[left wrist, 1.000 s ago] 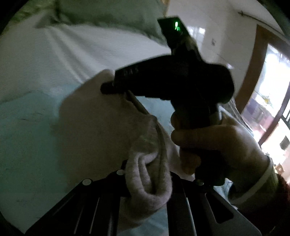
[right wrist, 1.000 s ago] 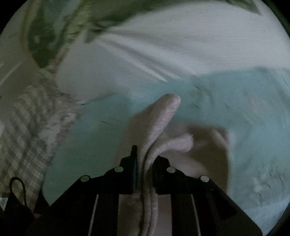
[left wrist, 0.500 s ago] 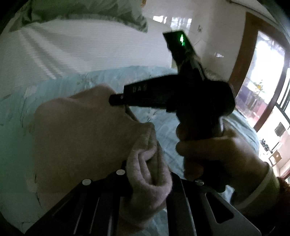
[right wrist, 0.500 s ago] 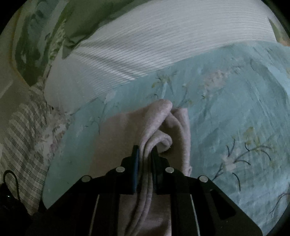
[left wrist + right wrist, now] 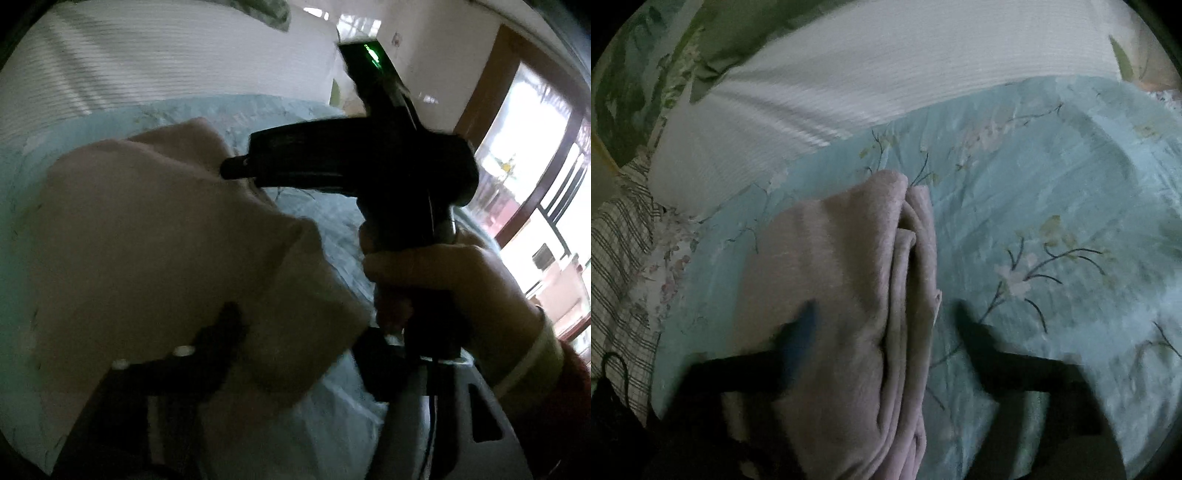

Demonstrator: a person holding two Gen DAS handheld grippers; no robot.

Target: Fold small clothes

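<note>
You are looking at one small garment [image 5: 842, 280], a pale beige-pink fleece piece with a soft, napped surface. It lies folded on the light blue floral bedspread. In the right wrist view the garment runs from the near edge toward the far side and ends in a rounded far corner. Its broad flat panel lies on the left; along its right edge you can see several stacked layers with rolled edges. In the left wrist view the garment [image 5: 155, 240] fills the left and centre as a broad, smooth panel with an angled far edge. Motion blur hides finer detail.
</note>
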